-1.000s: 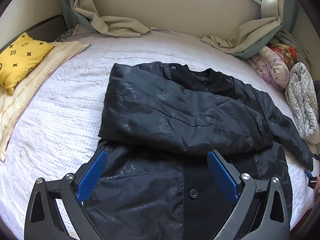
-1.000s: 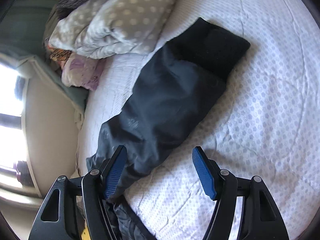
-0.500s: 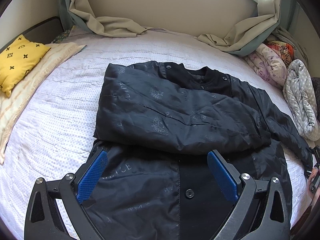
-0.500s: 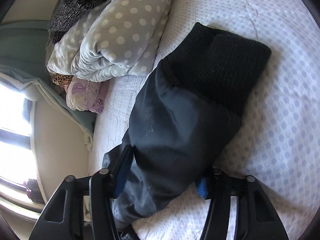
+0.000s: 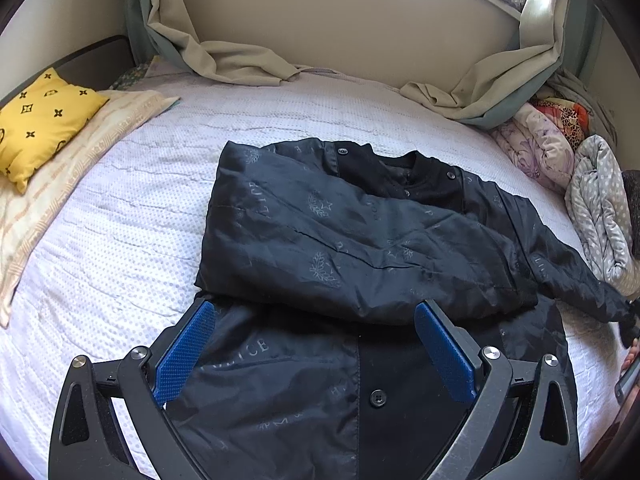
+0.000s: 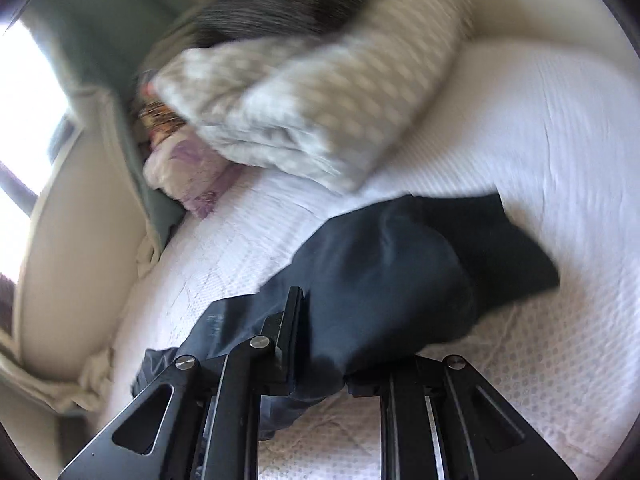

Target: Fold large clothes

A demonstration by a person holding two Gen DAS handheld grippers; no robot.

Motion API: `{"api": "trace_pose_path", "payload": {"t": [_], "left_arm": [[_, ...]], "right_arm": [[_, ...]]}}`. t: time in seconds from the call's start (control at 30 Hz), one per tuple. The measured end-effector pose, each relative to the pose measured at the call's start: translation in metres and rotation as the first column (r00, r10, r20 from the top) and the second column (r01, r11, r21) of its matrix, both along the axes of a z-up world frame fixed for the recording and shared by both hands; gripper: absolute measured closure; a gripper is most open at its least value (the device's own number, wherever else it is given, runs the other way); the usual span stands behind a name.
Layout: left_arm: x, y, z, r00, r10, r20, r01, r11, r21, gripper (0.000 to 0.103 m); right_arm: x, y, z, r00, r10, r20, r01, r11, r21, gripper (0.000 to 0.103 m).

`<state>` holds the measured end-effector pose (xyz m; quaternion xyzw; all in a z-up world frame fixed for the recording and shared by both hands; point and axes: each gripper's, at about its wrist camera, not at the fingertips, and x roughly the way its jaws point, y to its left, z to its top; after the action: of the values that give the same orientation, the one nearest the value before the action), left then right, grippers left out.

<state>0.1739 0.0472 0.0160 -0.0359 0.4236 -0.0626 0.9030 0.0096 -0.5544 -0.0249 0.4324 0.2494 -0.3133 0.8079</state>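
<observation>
A large black jacket (image 5: 360, 256) lies front-up on the white bedspread (image 5: 120, 248), its left sleeve folded across the chest. My left gripper (image 5: 316, 344) hovers open and empty over the jacket's lower front. The jacket's right sleeve (image 5: 568, 264) stretches off to the right. In the right wrist view my right gripper (image 6: 320, 364) is shut on that sleeve (image 6: 384, 280) near its black knit cuff (image 6: 504, 248), holding it just above the bed. The view is blurred by motion.
A yellow pillow (image 5: 40, 120) and a striped cloth (image 5: 80, 168) lie at the left. Curtains (image 5: 224, 52) drape at the back. Folded quilts and clothes (image 5: 600, 208) are piled at the right, the grey dotted quilt (image 6: 304, 100) close beyond the sleeve.
My right gripper moved onto the sleeve, closed on it and lifted it. My left gripper stayed open over the jacket, its view shifting slightly.
</observation>
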Motion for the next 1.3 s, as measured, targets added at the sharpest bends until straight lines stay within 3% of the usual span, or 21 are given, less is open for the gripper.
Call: {"api": "trace_pose_path", "payload": {"t": [0.2, 0.33, 0.4, 0.57, 0.8, 0.87, 0.97, 1.0, 1.03, 1.07, 1.13, 1.23, 1.3], "left_arm": [[0.001, -0.002, -0.001, 1.0, 0.0, -0.004, 0.0, 1.0, 0.009, 0.001], [0.001, -0.003, 0.0, 1.0, -0.002, -0.002, 0.002, 1.0, 0.003, 0.001], [0.002, -0.002, -0.001, 1.0, -0.001, -0.002, 0.001, 1.0, 0.005, 0.001], [0.004, 0.001, -0.003, 1.0, 0.006, -0.013, -0.006, 1.0, -0.007, 0.001], [0.008, 0.011, -0.004, 0.999, 0.022, -0.028, -0.023, 0.998, -0.052, 0.001], [0.009, 0.014, -0.005, 0.999, 0.019, -0.037, -0.022, 0.997, -0.069, 0.001], [0.011, 0.018, -0.007, 0.998, 0.01, -0.057, -0.015, 0.995, -0.096, 0.001], [0.012, 0.02, -0.008, 0.998, 0.007, -0.063, -0.013, 0.994, -0.106, 0.001], [0.012, 0.021, -0.008, 0.998, 0.004, -0.071, -0.012, 0.993, -0.118, 0.001], [0.012, 0.023, -0.009, 0.997, 0.004, -0.078, -0.014, 0.991, -0.132, 0.001], [0.014, 0.025, -0.01, 0.996, -0.001, -0.091, -0.014, 0.986, -0.164, 0.001], [0.014, 0.024, -0.01, 0.995, -0.025, -0.099, 0.004, 0.978, -0.21, 0.002], [0.013, 0.02, -0.01, 0.994, -0.054, -0.099, 0.028, 0.968, -0.248, 0.003]], "right_arm": [[0.038, 0.057, 0.054, 0.991, 0.103, -0.085, -0.121, 0.963, -0.242, 0.09], [0.071, 0.118, 0.086, 0.961, 0.234, -0.151, -0.276, 0.873, -0.402, 0.09], [0.088, 0.158, 0.097, 0.93, 0.312, -0.195, -0.368, 0.803, -0.469, 0.09], [0.13, 0.258, 0.096, 0.817, 0.483, -0.315, -0.572, 0.611, -0.547, 0.09], [0.168, 0.377, 0.044, 0.618, 0.577, -0.534, -0.773, 0.325, -0.544, 0.091], [0.173, 0.401, 0.023, 0.569, 0.571, -0.592, -0.809, 0.258, -0.528, 0.091], [0.179, 0.423, -0.008, 0.502, 0.561, -0.658, -0.852, 0.187, -0.489, 0.089], [0.177, 0.429, -0.013, 0.488, 0.559, -0.671, -0.86, 0.173, -0.481, 0.086], [0.176, 0.434, -0.017, 0.46, 0.566, -0.683, -0.874, 0.154, -0.461, 0.076], [0.176, 0.437, -0.018, 0.442, 0.574, -0.69, -0.883, 0.144, -0.446, 0.059], [0.173, 0.438, -0.014, 0.41, 0.604, -0.684, -0.9, 0.143, -0.413, 0.036], [0.158, 0.426, 0.009, 0.394, 0.713, -0.58, -0.909, 0.21, -0.359, 0.025], [0.147, 0.404, 0.034, 0.411, 0.797, -0.444, -0.904, 0.292, -0.312, 0.02]]}}
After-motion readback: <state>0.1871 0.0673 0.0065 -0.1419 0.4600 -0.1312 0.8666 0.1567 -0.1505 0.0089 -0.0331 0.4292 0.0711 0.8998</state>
